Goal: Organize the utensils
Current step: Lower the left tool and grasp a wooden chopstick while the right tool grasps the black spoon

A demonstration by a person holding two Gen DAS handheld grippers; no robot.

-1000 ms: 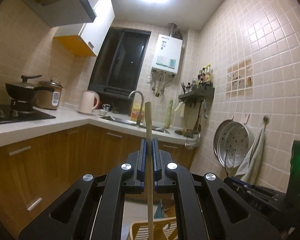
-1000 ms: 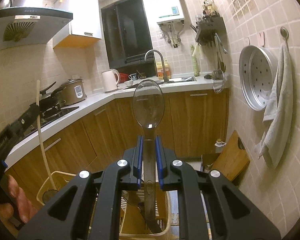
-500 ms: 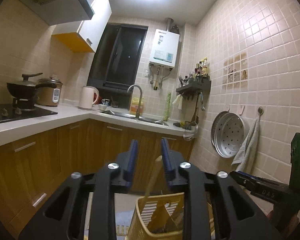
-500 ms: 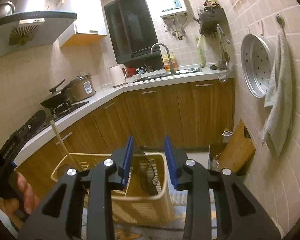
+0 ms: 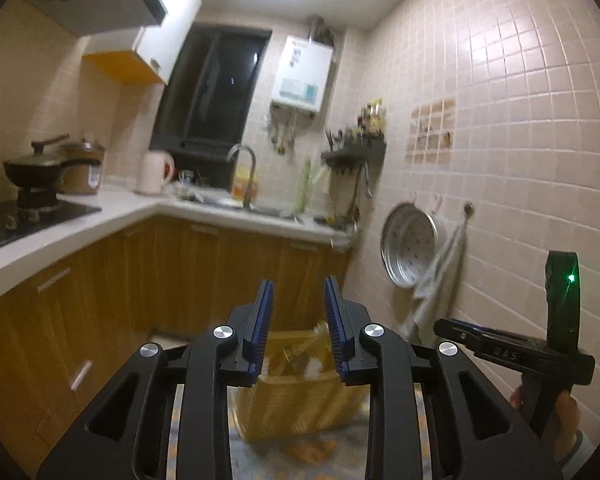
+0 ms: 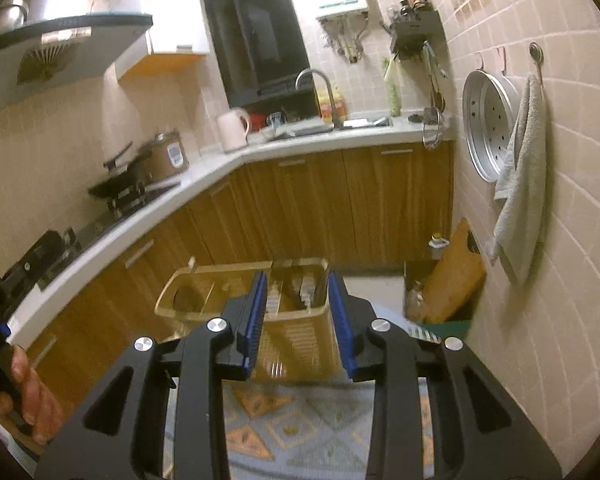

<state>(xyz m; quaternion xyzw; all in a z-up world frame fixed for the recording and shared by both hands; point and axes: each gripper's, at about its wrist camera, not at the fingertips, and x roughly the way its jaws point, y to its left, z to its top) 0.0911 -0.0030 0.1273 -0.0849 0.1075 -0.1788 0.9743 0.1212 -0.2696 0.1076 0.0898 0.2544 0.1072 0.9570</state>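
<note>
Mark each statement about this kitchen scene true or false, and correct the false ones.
1. Nothing sits between the pads of the right gripper. True.
2. The left gripper clamps a wooden chopstick. False: its jaws stand apart with nothing between them.
3. The yellow basket rests on a patterned cloth. True.
4. A grey towel lies folded on the countertop. False: it hangs from a wall hook.
5. The kettle stands on the countertop. True.
</note>
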